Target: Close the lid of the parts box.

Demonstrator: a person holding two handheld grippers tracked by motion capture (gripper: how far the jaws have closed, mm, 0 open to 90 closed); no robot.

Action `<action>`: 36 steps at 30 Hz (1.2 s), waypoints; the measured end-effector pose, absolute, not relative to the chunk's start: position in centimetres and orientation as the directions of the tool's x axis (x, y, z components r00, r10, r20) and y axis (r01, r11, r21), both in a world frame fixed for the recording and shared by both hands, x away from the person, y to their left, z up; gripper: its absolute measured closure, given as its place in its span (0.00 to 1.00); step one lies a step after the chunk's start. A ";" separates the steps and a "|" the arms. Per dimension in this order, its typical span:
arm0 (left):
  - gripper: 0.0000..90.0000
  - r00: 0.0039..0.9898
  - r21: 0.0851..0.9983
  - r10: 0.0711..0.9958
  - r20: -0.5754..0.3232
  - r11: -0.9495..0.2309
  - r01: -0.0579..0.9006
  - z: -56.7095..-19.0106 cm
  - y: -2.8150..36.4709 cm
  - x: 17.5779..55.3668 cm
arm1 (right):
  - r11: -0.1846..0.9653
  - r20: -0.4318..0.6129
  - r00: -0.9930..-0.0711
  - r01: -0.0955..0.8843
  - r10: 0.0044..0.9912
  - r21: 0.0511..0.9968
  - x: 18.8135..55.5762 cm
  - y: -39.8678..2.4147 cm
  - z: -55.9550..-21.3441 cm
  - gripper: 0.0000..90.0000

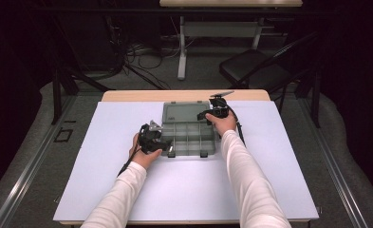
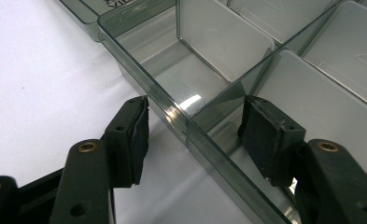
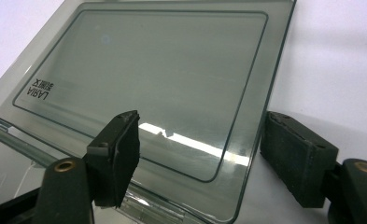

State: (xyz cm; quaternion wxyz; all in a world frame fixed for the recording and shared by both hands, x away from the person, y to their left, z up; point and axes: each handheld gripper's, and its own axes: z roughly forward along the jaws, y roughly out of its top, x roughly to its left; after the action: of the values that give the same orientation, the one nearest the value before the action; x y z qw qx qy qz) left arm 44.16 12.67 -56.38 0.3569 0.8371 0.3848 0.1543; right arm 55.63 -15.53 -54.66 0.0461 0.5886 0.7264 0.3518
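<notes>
Nearest the lens in the high view: two white sleeves point(image 1: 120, 194), entering from the bottom edge over a white surface point(image 1: 189, 194). Beyond them, at mid-surface, one clear grey organiser box point(image 1: 189, 153), with its lid point(image 1: 184, 113) swung back behind it. At the box's near left corner, left gripper point(image 1: 164, 142); at the right end of the lid, right gripper point(image 1: 208, 114). Two latches point(image 1: 171, 153) on the front edge. One dark chair point(image 1: 255, 66) well behind the surface.

Left gripper view: jaws of left gripper point(image 2: 195, 128) spread, astride the box's side wall point(image 2: 139, 79), one outside over the surface, one inside a compartment. Neither pad pressing. Four compartments point(image 2: 218, 37) partly visible, all empty.

Right gripper view: jaws of right gripper point(image 3: 202, 140) spread, astride the right edge of the lid point(image 3: 148, 65), close to the hinge point(image 3: 148, 203). No pinch taken. One printed label point(image 3: 41, 88) near a lid corner.

Judged progress: lid handling in hand. Done: box unlatched, lid open, nothing loaded. Left: firm holds on wall and lid not yet taken; lid not yet brought over. Unable to tell whether closing is intended.

Count: one box, one lid, two latches, two grippers, one chair. Full compartment total too small to count from above.
</notes>
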 end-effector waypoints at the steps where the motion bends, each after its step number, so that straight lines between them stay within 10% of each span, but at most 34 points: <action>1: 0.47 0.656 0.716 0.754 -0.016 -0.449 0.534 -56.4 12.7 44.2 | 0.052 0.354 -0.301 0.822 0.885 0.568 55.6 -15.5 -54.7 0.33; 36: 0.47 0.657 0.715 0.754 -0.017 -0.450 0.534 -56.4 12.7 44.2 | 0.055 0.349 -0.347 0.774 0.870 0.631 55.0 -17.3 -52.7 0.60</action>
State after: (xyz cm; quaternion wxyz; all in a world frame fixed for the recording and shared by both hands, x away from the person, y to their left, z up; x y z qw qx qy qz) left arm 44.16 12.67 -56.36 0.3565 0.8375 0.3845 0.1537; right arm 55.04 -17.26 -52.69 0.0626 0.5679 0.7238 0.3870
